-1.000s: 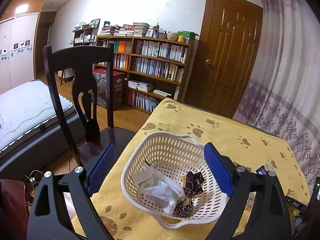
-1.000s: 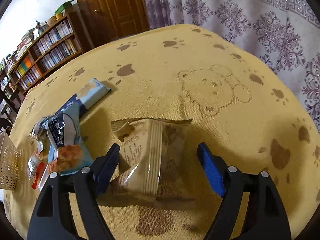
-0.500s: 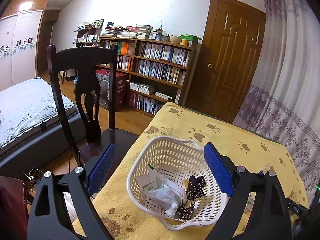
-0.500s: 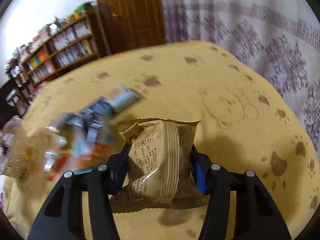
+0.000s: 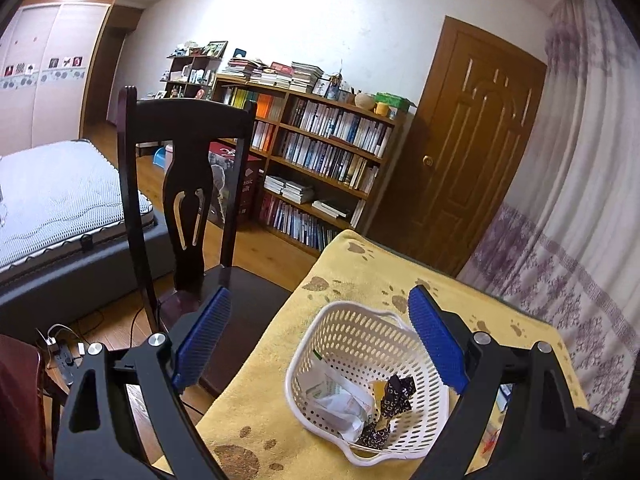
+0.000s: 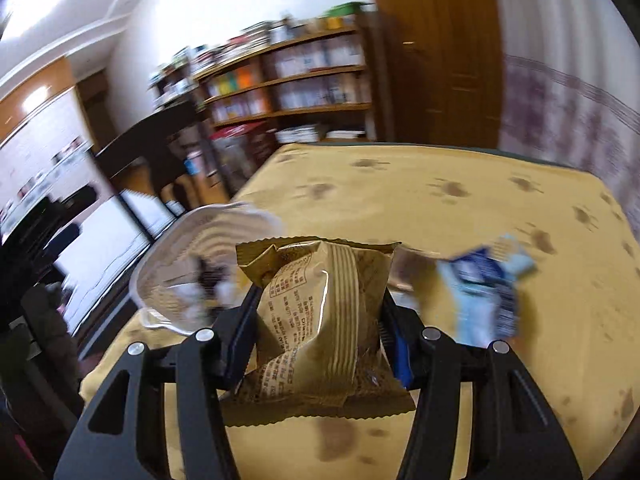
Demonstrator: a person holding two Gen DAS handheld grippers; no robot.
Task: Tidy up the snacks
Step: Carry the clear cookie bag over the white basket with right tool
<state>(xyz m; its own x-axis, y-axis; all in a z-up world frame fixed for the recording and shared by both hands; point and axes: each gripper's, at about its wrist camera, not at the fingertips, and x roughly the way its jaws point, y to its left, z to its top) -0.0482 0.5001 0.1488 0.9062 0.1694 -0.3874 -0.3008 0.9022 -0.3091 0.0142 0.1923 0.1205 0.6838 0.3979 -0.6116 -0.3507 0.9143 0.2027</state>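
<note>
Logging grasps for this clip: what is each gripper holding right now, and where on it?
The right gripper pinches the tan snack packet across its middle, side to side. The left gripper is open and holds nothing.

A yellow paw-print cloth (image 5: 360, 268) covers the table, bearing a white basket (image 5: 348, 332) and blue snack packets (image 6: 484, 292).

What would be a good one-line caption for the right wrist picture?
Right tool clamps a tan snack packet above the yellow tablecloth, white basket ahead-left.
</note>
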